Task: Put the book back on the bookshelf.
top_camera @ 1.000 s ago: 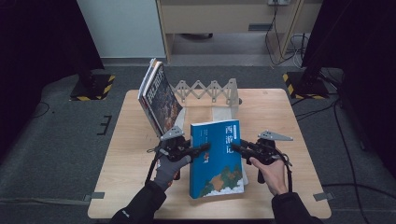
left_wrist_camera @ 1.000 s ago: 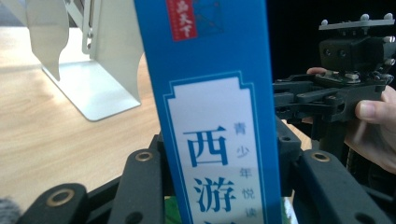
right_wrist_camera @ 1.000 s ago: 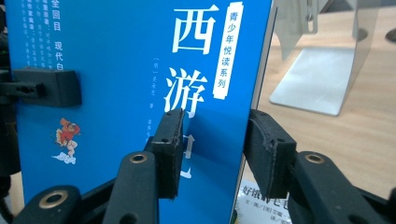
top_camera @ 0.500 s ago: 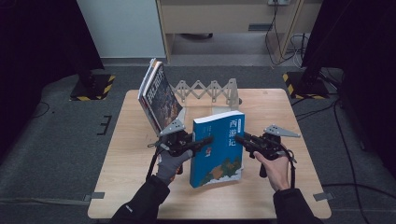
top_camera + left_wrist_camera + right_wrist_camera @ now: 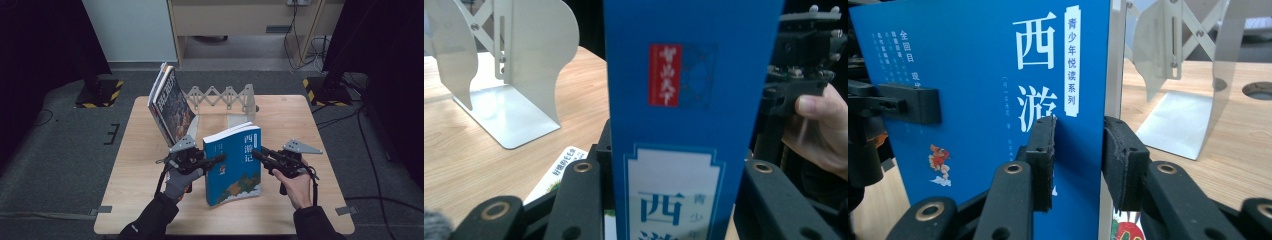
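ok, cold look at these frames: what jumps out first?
The blue book, stood on end at the table's middle and clamped from both sides: the left gripper on its spine edge, the right gripper on its page edge, whose jaws have just been closing. Next, the books leaning at the back left against the white folding book rack on the wooden table.

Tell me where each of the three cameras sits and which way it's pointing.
High view: above the person's side, looking forward and down on the table; forearms, both hands.
Left gripper view: on the left gripper, facing the blue book spine; own fingers.
Right gripper view: on the right gripper, facing the cover; own fingers.
Shared: blue book, white bookend.
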Demonstrator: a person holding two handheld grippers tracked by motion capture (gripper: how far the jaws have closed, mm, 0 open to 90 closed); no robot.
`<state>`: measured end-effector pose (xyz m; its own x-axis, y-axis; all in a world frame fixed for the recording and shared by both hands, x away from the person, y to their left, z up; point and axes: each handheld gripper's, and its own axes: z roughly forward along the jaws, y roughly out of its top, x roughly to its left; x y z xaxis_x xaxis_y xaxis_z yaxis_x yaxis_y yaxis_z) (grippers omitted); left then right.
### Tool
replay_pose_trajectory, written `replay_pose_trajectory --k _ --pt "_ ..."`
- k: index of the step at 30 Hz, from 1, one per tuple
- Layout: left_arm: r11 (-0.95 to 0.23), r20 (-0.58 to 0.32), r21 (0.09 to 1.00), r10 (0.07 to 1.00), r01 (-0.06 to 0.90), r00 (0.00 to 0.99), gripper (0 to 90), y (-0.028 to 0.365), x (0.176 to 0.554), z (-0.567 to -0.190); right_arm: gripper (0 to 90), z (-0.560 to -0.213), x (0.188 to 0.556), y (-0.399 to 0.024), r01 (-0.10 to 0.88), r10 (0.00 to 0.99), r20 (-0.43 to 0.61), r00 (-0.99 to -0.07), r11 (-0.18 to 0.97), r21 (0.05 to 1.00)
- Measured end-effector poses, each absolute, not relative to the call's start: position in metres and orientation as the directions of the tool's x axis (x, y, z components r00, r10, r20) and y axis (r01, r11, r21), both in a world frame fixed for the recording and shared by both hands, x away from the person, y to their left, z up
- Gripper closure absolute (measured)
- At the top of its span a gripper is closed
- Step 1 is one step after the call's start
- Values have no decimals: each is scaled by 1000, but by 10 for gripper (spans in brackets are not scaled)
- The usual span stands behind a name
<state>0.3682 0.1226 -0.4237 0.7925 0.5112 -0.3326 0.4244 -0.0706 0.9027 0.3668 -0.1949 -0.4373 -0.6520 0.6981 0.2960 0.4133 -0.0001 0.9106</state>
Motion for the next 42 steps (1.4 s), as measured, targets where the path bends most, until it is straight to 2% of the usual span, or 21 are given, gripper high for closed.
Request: replay_pose_trajectory --k 6,12,15,25,33,42 --pt "-87 -299 916 502 391 811 602 127 356 -424 649 -439 356 -194 388 677 294 -674 -15 922" --pt "-94 -269 927 507 363 819 601 127 346 -424 483 -449 362 -195 426 652 341 -678 -30 904" --pt "-101 -258 928 519 358 815 597 126 344 -424 491 -453 362 -192 428 627 340 -701 -11 904" --pt "-108 -254 925 538 364 804 595 127 344 -424 584 -453 359 -193 381 635 274 -722 35 924" --pt "-106 -286 909 545 403 789 589 125 349 -421 604 -453 358 -193 369 633 258 -730 46 928" --pt "-133 -250 917 543 376 802 586 114 351 -418 621 -452 356 -196 365 624 255 -739 52 929"
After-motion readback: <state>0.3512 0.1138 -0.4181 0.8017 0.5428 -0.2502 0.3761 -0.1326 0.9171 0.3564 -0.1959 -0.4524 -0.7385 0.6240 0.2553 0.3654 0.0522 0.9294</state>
